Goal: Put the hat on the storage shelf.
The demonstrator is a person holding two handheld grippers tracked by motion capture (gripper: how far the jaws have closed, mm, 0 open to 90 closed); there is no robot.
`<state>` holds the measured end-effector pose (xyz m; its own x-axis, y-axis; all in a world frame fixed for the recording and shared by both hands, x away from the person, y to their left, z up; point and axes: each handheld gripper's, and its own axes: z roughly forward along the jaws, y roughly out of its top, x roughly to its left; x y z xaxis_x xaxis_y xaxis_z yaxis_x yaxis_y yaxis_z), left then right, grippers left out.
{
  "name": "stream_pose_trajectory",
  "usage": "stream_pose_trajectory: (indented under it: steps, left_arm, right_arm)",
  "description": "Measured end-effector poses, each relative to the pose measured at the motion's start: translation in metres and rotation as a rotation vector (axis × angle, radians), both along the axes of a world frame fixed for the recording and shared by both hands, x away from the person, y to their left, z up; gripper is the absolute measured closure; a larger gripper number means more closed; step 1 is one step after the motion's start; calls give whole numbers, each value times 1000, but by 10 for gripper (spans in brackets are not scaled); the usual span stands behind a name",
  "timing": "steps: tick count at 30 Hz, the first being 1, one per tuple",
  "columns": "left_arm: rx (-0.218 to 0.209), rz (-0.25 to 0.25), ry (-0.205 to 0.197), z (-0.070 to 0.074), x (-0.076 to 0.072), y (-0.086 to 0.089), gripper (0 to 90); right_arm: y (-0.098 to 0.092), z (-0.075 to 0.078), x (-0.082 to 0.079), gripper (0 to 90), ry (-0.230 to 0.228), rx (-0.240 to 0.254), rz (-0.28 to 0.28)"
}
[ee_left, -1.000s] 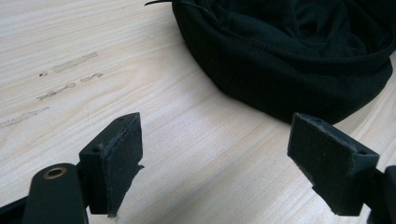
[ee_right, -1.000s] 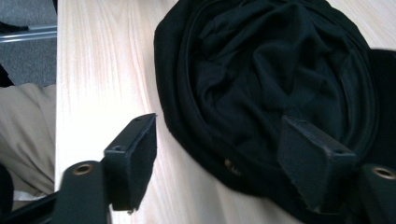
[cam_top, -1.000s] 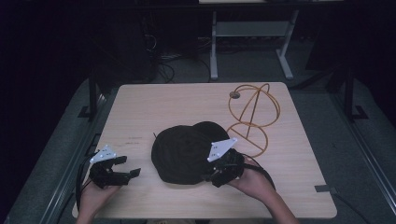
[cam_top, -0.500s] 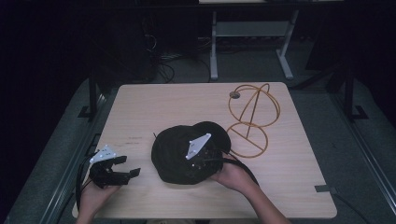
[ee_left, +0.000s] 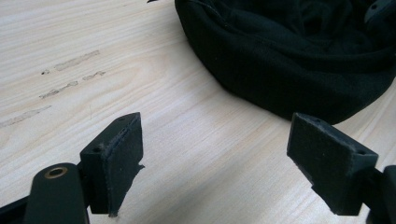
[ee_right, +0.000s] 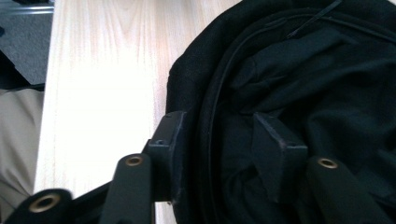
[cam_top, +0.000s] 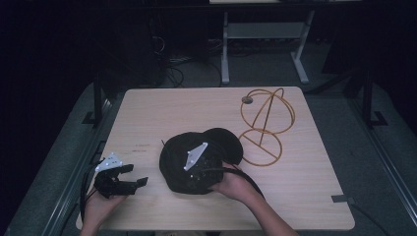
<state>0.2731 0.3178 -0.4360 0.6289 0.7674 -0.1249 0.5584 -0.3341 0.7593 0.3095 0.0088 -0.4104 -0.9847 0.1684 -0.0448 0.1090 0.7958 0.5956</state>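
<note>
A black cap (cam_top: 172, 160) lies upside down in the middle of the wooden table (cam_top: 162, 108), its peak toward the wire stand. My right gripper (cam_top: 189, 181) reaches over the cap's near edge. In the right gripper view its jaws (ee_right: 219, 140) straddle the cap's rim (ee_right: 205, 107), one pad outside and one inside. They have just been closing, and a gap still shows beside the rim. My left gripper (cam_top: 136, 175) rests open at the table's front left, with bare wood between its pads (ee_left: 219, 158) and the cap (ee_left: 289, 56) a little beyond.
A gold wire hat stand (cam_top: 265, 123) is at the back right of the table, close to the cap's peak. A strip of tape (cam_top: 342, 198) lies near the right front corner. Dark floor and desk legs (cam_top: 225, 44) lie beyond the far edge.
My right gripper has moved left from the cap's right side onto its near rim, and its jaws have narrowed around the rim. The left gripper has stayed put.
</note>
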Motion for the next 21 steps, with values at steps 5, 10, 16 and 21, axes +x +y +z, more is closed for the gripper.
stream_pose_trajectory:
  steps: [5, 10, 16, 21]
  left_arm:
    - [4, 0, -1, 0, 0, 0, 179]
    - [6, 0, 6, 0, 0, 0, 179]
    - [5, -7, 4, -1, 0, -2, 180]
    - [6, -8, 2, -1, 0, -3, 179]
  right_arm:
    - [11, -5, -1, 615, -11, -42, 5]
    - [19, -10, -2, 670, -32, -70, 2]
    - [27, -15, -3, 726, -27, -96, -1]
    - [31, -19, -4, 800, -31, -116, 18]
